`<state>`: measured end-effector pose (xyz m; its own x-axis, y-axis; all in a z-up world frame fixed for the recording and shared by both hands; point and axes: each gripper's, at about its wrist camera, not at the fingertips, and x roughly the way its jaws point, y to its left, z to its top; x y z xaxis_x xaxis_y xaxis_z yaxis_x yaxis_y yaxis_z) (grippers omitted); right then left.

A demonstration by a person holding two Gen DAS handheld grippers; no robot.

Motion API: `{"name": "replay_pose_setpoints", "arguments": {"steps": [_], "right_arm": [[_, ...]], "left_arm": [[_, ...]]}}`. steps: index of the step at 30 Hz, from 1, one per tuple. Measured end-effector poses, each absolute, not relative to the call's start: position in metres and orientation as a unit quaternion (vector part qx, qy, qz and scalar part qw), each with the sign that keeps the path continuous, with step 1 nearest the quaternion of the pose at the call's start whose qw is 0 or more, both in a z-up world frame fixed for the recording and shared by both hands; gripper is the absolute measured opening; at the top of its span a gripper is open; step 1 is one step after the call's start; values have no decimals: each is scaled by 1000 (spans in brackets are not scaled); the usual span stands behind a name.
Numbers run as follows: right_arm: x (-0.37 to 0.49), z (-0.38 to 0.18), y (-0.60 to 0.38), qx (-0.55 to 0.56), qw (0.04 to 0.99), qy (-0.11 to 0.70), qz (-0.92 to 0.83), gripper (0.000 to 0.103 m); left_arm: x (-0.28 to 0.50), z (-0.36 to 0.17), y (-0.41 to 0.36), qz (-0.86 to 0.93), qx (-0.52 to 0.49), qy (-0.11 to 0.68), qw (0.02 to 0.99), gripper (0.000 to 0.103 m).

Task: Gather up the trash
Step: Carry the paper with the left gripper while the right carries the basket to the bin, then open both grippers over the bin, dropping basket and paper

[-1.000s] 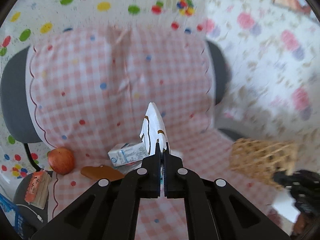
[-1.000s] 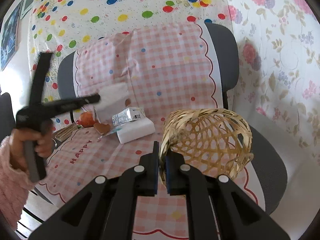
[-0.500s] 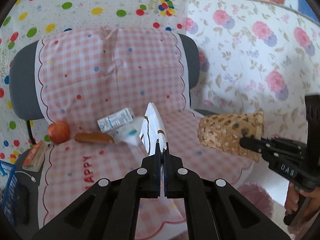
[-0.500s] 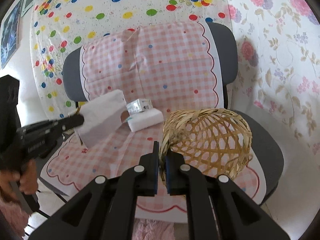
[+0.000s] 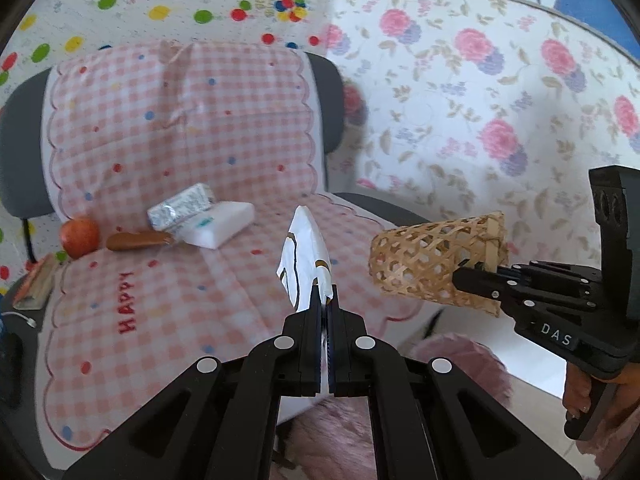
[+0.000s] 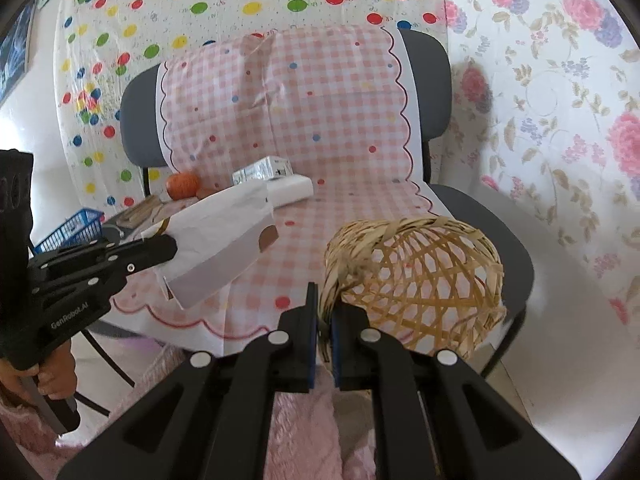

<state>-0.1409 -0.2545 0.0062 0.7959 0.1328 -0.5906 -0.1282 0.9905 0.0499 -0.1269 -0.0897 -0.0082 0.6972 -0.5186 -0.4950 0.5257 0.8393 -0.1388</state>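
Wrapper (image 5: 305, 258), white paper, stays clamped in the left tool (image 5: 325, 307), now carried rightward beside the wicker basket (image 6: 416, 280), whose rim the right tool (image 6: 325, 320) still pinches above the chair (image 6: 484, 216).

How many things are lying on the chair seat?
4 that I can see, all at the back: a red apple, a brown bread roll, a white block, and a small carton lying on the block. Something smaller may hide behind them.
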Motion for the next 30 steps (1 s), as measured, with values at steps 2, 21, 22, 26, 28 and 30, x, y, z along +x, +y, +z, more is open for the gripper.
{"name": "replay_pose_setpoints", "arguments": {"steps": [2, 21, 22, 26, 28, 30], "right_arm": [[-150, 6, -256, -1, 947, 315, 60, 6], [-242, -28, -336, 43, 930, 359, -71, 6], [-244, -32, -343, 49, 928, 362, -77, 6], [-246, -47, -363, 71, 917, 383, -89, 6], [-242, -54, -373, 85, 911, 393, -92, 6], [-238, -61, -380, 92, 907, 400, -92, 7]], "left_arm": [[-134, -10, -98, -300, 9, 268, 915, 2], [-163, -48, -216, -434, 84, 308, 842, 2], [-163, -50, -221, -438, 88, 312, 838, 2], [-158, -62, -242, -453, 98, 331, 822, 2], [-155, -68, -253, -458, 102, 341, 815, 3], [-152, -72, -260, -462, 103, 350, 809, 5]]}}
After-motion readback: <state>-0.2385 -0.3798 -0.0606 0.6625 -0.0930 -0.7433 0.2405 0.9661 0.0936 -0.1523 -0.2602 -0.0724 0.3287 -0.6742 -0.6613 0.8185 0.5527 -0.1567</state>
